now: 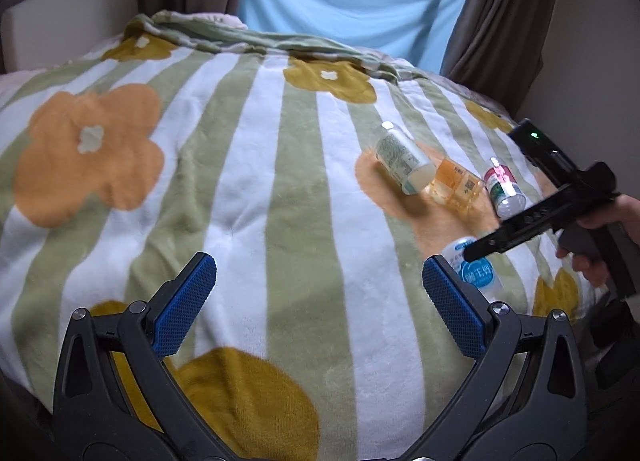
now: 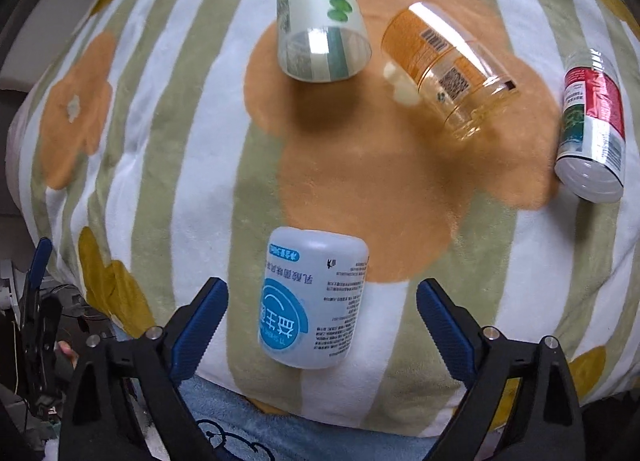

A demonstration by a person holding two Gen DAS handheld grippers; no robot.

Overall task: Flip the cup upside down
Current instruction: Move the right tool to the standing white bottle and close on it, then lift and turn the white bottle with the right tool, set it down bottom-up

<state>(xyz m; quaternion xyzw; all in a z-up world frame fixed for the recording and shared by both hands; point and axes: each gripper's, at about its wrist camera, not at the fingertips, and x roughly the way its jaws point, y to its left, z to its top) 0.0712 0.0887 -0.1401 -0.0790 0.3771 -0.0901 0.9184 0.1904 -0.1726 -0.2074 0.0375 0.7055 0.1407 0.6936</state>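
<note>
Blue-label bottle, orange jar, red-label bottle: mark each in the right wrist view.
blue-label bottle (image 2: 310, 301): right wrist view, on the printed label.
orange jar (image 2: 448, 61): right wrist view, on its clear side.
red-label bottle (image 2: 594, 121): right wrist view, on the label.

Four cups (image 2: 312, 301) on the blanket (image 2: 168, 149) (three behind, seemingly tipped), nearest one between the right tongs (image 2: 322, 325).

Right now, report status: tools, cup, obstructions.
Left tool open, empty. Right tool open, straddling blue-label cup, no grip. Three other cups beyond, path unobstructed.
</note>
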